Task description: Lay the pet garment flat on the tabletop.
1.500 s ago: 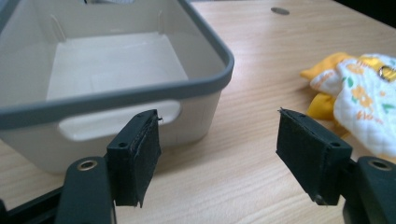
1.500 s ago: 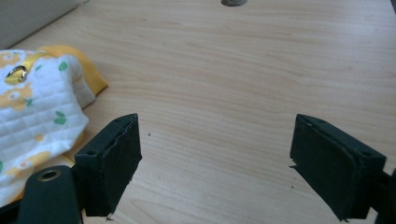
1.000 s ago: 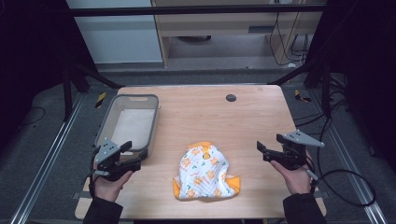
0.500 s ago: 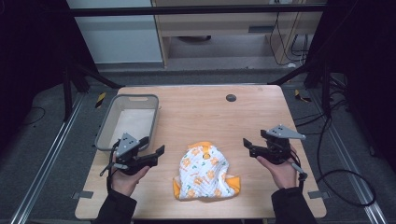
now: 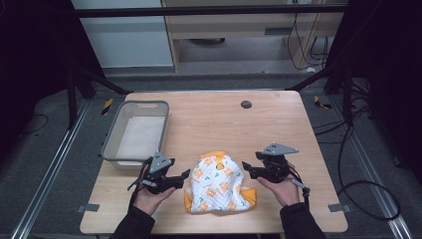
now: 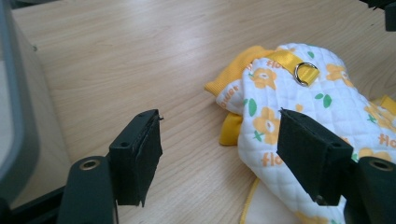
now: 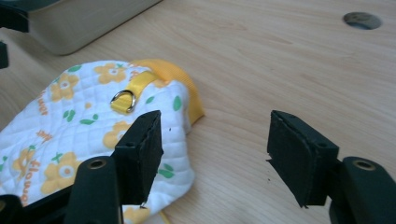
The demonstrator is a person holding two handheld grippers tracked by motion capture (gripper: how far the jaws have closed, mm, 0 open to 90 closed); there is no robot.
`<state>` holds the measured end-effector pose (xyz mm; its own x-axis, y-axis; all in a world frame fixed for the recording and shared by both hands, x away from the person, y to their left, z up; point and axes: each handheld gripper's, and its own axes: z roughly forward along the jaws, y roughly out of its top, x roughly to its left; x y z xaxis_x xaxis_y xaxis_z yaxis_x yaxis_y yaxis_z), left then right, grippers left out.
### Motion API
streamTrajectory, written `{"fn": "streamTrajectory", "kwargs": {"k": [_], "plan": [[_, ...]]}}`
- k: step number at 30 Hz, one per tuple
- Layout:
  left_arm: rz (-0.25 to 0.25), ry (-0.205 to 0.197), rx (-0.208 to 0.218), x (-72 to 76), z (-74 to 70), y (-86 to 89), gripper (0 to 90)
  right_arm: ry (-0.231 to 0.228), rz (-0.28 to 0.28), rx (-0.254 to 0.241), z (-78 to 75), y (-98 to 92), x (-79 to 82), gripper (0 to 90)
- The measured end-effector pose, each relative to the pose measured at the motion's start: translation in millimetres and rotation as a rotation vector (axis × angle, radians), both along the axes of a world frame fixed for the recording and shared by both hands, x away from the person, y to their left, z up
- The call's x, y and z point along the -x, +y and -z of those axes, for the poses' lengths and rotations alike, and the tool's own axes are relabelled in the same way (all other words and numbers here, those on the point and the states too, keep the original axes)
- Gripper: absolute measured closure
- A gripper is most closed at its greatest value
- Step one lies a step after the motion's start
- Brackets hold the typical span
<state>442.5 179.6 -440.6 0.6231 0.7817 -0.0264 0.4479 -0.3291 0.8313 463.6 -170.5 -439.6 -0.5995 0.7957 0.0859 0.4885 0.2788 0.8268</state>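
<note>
A quilted white cloth piece (image 5: 217,184) with orange flowers and yellow trim lies crumpled near the table's front edge. It carries a yellow strap with a metal D-ring (image 6: 306,73) (image 7: 123,99). My left gripper (image 5: 182,177) is just left of the cloth, low over the table. It is open (image 6: 219,154), and its right jaw overlaps the cloth's edge. My right gripper (image 5: 247,168) is close to the cloth's right side. It is open (image 7: 215,149); its jaws have just been closing, with bare wood and the cloth's rim between them.
A grey plastic bin (image 5: 112,142) stands on the table's left half, just behind my left hand; its wall (image 6: 14,116) is close beside the left gripper. A dark round hole (image 5: 246,104) sits at the table's far middle. Cables trail off the right side.
Both hands have moved inward and down toward the cloth, from the table's sides to right beside it. The right gripper's jaws stand narrower than before.
</note>
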Motion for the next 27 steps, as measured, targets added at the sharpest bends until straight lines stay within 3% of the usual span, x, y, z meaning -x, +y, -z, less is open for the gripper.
{"fn": "streamTrajectory", "kwargs": {"k": [14, 18, 27], "plan": [[0.066, 0.109, -0.033, -12.3, 25.2, -23.0, 36.5, 0.082, -0.101, -0.004, 25.4, 22.6, -6.7, 42.9], [0.091, 0.18, 0.004, -14.7, 30.2, -23.5, 49.2, 0.116, -0.139, -0.013, 30.5, 27.2, -7.4, 50.3], [0.113, 0.222, 0.0, -14.0, 34.6, -27.0, 76.6, 0.126, -0.175, 0.014, 32.0, 29.9, -5.9, 69.0]]}}
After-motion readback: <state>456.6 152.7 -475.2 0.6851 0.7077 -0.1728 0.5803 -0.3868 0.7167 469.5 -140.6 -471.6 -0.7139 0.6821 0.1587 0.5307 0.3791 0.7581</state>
